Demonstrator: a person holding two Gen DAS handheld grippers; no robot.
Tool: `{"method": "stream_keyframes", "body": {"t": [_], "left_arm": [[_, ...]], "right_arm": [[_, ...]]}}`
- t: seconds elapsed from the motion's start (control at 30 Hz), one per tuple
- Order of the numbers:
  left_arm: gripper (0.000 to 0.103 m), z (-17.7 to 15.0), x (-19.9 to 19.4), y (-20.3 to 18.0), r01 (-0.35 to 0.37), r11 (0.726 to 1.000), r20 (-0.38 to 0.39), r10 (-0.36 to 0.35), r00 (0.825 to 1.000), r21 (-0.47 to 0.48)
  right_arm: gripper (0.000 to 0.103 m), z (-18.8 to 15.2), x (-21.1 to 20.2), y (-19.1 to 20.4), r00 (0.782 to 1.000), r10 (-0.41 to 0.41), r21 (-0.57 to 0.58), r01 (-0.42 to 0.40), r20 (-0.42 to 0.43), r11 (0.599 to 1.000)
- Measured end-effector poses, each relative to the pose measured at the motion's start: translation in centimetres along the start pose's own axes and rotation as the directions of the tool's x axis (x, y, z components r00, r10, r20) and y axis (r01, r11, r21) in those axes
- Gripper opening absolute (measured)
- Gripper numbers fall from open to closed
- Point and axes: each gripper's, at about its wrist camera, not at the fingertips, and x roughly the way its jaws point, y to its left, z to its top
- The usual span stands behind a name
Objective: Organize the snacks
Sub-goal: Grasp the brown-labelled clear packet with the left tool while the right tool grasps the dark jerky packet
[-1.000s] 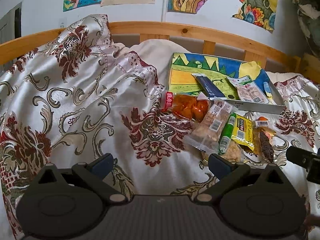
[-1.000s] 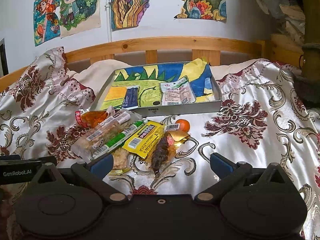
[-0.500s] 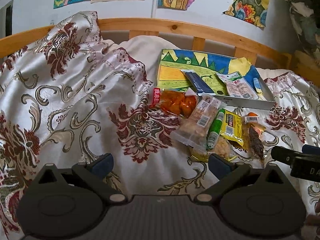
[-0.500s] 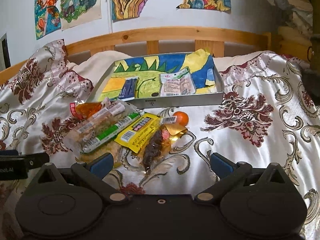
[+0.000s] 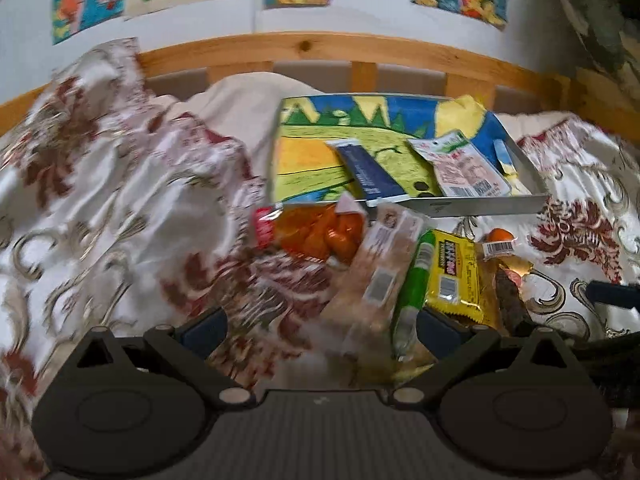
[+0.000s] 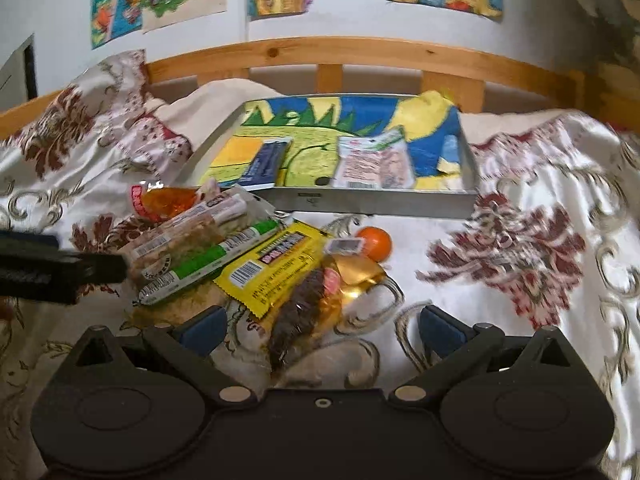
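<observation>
blue-padded left gripper (image 5: 320, 326) nearer snack pile (image 5: 404, 276) | right gripper (image 6: 322, 326) nearer too | both spread wide, empty

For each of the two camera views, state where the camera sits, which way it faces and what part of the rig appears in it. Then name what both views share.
Left wrist: sits on the left gripper, low over the bedspread, facing the headboard; its own open fingers frame the snack pile's left side, and the right gripper's tip pokes in at right.
Right wrist: sits on the right gripper, facing the same way; its open fingers frame the dark snack packet, and the left gripper enters at left.
Shared: the metal tray, yellow packet, green stick, small orange ball.
</observation>
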Motion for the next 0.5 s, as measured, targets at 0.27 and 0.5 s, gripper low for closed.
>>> {"method": "stream_keyframes", "body": {"t": [0.27, 0.5], "left_arm": [[0.102, 2.1, 3.8, -0.6, 0.067, 0.994, -0.034, -0.064, 0.997, 0.082], [0.102, 3.7, 5.7, -1.1, 0.101, 0.989, -0.057, -0.096, 0.994, 0.107]], "right_arm": [[0.094, 0.3, 2.0, 0.3, 0.999, 0.020, -0.043, -0.022, -0.030, 0.999], [0.085, 0.4, 3.7, 0.4, 0.999, 0.006, -0.066, -0.009, -0.054, 0.998]]}}
